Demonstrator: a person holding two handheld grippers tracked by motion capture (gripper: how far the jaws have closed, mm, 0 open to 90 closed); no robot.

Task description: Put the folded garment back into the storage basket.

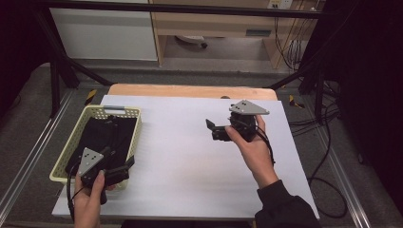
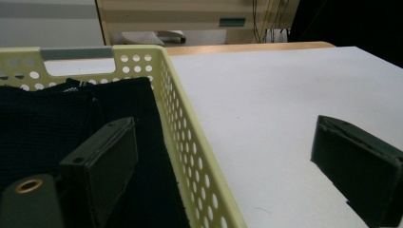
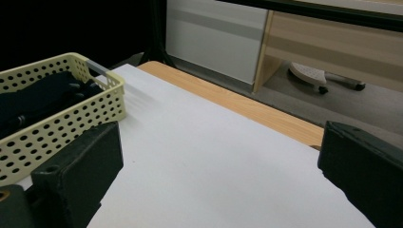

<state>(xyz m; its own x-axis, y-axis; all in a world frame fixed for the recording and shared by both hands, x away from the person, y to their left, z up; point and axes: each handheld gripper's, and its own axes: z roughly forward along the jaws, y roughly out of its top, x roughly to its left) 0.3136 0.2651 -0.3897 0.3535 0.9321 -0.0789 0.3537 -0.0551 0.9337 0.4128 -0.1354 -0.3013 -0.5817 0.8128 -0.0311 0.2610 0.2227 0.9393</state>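
Left tool (image 1: 119, 172), lower left, gapes astride the basket (image 1: 62, 156) wall above the black cloth (image 1: 102, 133); right tool (image 1: 215, 129) gapes empty mid-frame; seemingly reaching; next, dip and clench.

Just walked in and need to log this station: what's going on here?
A person at a white-covered table holds a tool in each hand. The left tool is open at the near right corner of a yellow perforated basket that holds dark folded cloth; in the left gripper view one jaw is over the cloth, the other outside the wall. The right tool is open and empty above the bare table, pointing toward the basket. Nothing is gripped.
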